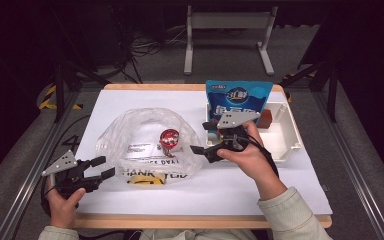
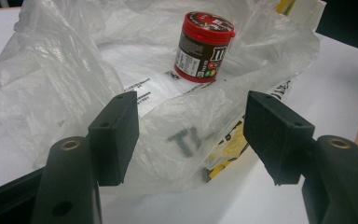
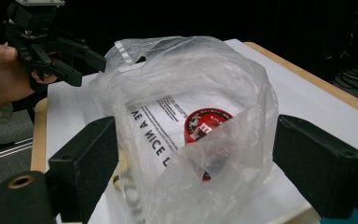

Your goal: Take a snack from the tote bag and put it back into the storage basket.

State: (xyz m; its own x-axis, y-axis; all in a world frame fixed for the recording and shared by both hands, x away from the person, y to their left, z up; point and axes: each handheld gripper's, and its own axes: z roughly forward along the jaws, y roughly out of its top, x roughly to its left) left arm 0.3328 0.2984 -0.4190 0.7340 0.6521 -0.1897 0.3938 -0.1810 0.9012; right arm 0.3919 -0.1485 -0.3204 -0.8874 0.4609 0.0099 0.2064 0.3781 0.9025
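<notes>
Plastic bag lay crumpled on the white surface, a red-lidded candy tub standing inside it. Left of the bag, the left hand-held gripper sat with jaws apart — empty. Right of the bag, the right hand-held gripper was parted too — gripping nothing.

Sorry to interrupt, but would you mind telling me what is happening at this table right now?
A person is packing a clear plastic bag with two handheld grippers. A red-lidded candy jar already stands inside the bag. The left gripper is open at the bag's near-left edge; the right gripper is open beside the bag's right side, holding nothing. Behind it, a white bin holds a blue snack pouch.
</notes>
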